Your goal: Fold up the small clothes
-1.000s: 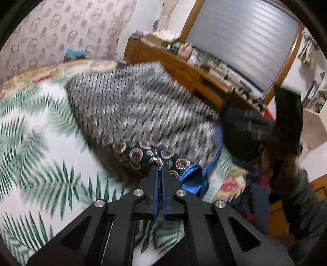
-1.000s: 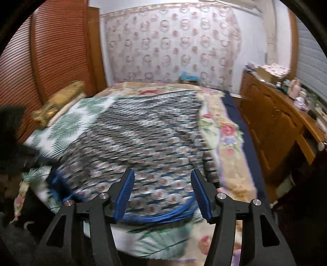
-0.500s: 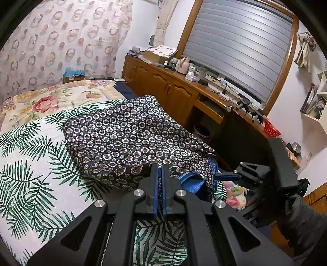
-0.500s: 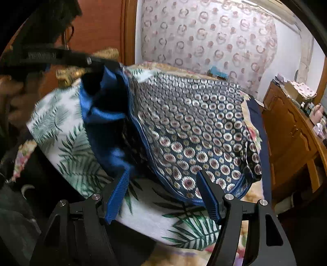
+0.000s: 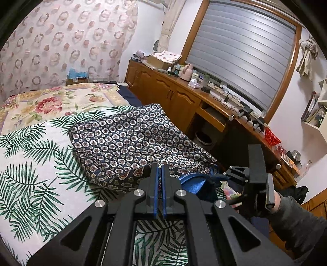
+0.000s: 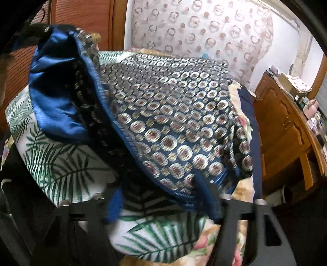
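A dark blue garment (image 5: 130, 143) with a ring pattern and shiny blue lining lies on the palm-leaf bed cover (image 5: 30, 163). My left gripper (image 5: 159, 170) is shut on its near hem and holds that corner up; in the right wrist view the lifted corner (image 6: 55, 98) hangs at upper left, lining outward. My right gripper (image 6: 163, 196) is open, its blue fingers (image 6: 114, 206) spread around the garment's near edge (image 6: 184, 143) at the bed's corner. It also shows in the left wrist view (image 5: 241, 176), held in a gloved hand beside the blue lining.
A wooden dresser (image 5: 184, 98) with bottles and boxes runs along the right of the bed, under a shuttered window (image 5: 241, 51). A floral quilt (image 5: 51, 100) covers the far bed. A wooden wardrobe (image 6: 61, 16) stands left in the right wrist view.
My right gripper has moved in close to the garment's near edge, still open. My left gripper has kept its hold on the hem; the garment has settled on the bed.
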Demonstrator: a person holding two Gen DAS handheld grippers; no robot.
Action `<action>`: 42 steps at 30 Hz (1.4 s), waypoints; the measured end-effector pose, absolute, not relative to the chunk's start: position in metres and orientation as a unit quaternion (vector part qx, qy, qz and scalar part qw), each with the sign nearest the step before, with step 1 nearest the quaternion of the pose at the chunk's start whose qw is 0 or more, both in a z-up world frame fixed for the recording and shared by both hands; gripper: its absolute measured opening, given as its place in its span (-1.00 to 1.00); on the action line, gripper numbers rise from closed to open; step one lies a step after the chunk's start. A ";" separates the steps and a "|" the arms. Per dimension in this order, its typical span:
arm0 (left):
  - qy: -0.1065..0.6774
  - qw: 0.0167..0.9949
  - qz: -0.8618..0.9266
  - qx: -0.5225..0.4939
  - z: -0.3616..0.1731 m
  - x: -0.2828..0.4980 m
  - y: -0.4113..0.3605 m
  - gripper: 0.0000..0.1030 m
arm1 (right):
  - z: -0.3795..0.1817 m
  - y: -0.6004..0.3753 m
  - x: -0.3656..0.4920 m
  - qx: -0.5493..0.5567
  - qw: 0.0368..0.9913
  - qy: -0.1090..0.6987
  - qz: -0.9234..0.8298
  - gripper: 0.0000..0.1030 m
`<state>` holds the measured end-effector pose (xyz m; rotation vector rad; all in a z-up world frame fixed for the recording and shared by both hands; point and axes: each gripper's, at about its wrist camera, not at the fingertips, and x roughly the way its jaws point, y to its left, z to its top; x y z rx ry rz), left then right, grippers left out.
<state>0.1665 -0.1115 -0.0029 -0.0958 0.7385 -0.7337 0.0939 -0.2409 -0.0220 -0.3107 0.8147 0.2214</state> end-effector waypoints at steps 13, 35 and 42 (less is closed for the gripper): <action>0.339 0.891 -0.293 -0.068 0.000 0.234 -0.080 -0.93 | 0.058 -0.221 0.180 -0.208 0.925 0.299 0.111 -0.92; 0.378 0.897 -0.226 -0.029 -0.060 0.322 -0.067 -0.44 | 0.047 -0.214 0.351 -0.154 0.914 0.357 0.119 -0.41; 0.413 0.885 -0.216 -0.004 -0.082 0.336 -0.077 -0.07 | 0.068 -0.237 0.359 -0.105 0.920 0.368 0.082 -0.19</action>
